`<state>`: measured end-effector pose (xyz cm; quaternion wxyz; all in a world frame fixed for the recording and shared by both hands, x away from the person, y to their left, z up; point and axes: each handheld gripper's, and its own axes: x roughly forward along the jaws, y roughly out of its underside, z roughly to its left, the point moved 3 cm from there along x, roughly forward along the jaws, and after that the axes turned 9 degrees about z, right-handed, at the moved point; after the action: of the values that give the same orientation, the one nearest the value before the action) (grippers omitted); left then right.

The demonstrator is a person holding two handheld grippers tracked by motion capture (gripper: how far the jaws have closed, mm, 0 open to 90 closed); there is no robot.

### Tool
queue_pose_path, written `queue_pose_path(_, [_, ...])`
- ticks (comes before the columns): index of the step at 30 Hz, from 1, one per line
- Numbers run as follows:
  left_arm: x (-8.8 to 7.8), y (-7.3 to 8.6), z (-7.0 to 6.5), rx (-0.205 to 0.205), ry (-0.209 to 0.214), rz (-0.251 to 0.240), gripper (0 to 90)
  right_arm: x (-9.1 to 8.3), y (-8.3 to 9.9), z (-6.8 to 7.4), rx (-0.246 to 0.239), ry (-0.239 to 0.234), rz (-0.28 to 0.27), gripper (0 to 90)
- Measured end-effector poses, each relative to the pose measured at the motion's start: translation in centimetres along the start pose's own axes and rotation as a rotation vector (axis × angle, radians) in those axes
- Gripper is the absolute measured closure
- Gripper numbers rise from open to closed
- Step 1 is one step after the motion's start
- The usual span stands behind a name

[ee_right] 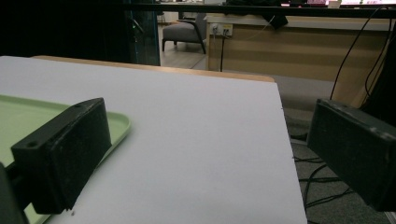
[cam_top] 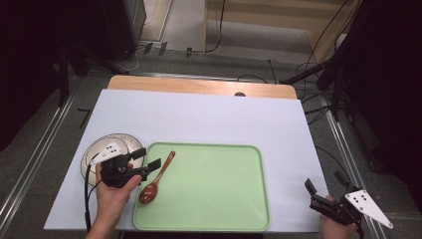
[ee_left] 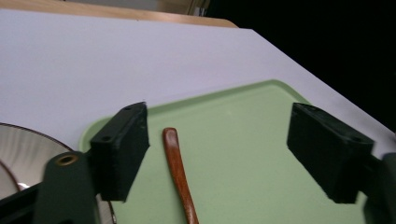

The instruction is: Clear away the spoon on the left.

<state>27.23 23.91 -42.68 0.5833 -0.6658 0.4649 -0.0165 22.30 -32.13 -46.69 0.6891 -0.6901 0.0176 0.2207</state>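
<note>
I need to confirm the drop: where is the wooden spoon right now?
In the high view the wooden spoon lies on the left part of the green tray, bowl toward the person, just beside the open left gripper and near the plate.

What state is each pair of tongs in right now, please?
Left tongs: open, nothing held, above the wooden spoon.
Right tongs: open, nothing held.

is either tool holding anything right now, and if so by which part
Nothing is held. The left tool is open over the wooden spoon lying on the green tray; the right tool is open too.
</note>
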Motion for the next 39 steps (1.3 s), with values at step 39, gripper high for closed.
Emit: queue_pose_path(39, [-5.6,0.8,3.7,0.032,-0.119,-0.076,0.0,-0.1,-0.2,-0.1,-0.002,0.004,-0.008,0.0])
